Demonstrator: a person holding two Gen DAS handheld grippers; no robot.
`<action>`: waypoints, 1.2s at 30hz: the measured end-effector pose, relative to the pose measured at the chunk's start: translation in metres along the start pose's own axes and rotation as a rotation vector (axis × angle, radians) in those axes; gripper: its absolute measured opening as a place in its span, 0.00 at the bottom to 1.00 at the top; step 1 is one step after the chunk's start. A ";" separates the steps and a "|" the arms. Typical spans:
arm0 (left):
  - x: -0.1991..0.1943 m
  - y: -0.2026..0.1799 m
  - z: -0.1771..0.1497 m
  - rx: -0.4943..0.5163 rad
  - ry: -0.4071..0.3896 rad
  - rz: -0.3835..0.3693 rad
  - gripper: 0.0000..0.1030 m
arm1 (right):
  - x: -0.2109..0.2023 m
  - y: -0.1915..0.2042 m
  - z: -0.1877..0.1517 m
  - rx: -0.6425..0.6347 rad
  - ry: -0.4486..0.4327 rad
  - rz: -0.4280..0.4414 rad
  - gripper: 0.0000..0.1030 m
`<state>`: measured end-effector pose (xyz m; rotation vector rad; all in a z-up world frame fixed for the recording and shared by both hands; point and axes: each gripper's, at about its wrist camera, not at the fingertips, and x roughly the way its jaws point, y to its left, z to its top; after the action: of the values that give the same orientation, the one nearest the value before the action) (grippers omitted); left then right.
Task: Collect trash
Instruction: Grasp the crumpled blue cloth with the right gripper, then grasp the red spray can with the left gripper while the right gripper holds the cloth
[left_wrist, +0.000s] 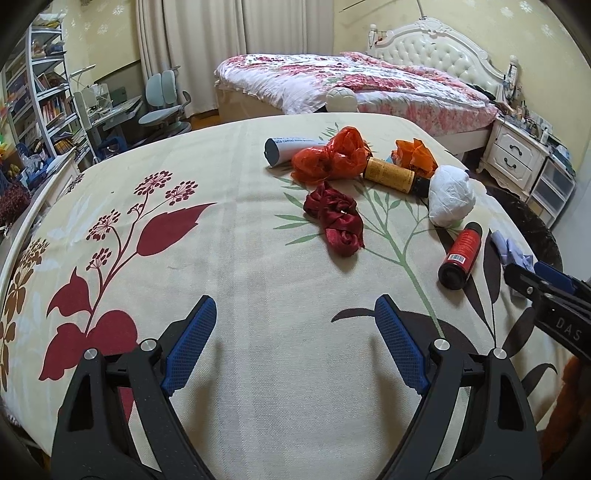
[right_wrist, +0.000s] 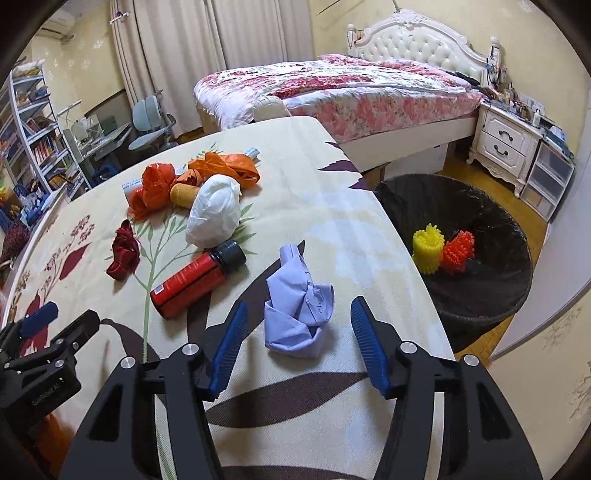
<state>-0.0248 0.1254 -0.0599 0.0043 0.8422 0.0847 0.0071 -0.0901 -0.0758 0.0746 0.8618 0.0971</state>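
Two spiky toys (right_wrist: 443, 253) sit in the bin (right_wrist: 491, 295) — the rest waits; your right gripper (right_wrist: 297, 341) straddles the blue wad (right_wrist: 295, 321) unpinched, left gripper (left_wrist: 293, 345) wide, empty.

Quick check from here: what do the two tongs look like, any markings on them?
Both tongs, left and right, have black angular arms with silver pivot bolts and blue ribbed pads. White lettering marks each body; the right reads DAS, the left is too blurred to read.

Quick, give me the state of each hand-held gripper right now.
Left hand-held gripper: open wide, holding nothing, over bare tablecloth.
Right hand-held gripper: open, jaws either side of the crumpled blue paper, not pressing on it.
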 end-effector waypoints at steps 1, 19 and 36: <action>0.000 -0.001 0.000 0.001 -0.001 -0.002 0.83 | 0.002 0.001 -0.001 -0.008 0.001 -0.004 0.46; 0.007 -0.060 0.017 0.099 -0.040 -0.089 0.83 | 0.000 -0.026 0.010 -0.008 -0.043 -0.030 0.35; 0.036 -0.103 0.035 0.195 0.000 -0.160 0.52 | -0.008 -0.049 0.007 0.040 -0.054 0.003 0.35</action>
<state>0.0324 0.0265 -0.0672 0.1194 0.8457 -0.1484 0.0100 -0.1398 -0.0705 0.1158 0.8101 0.0806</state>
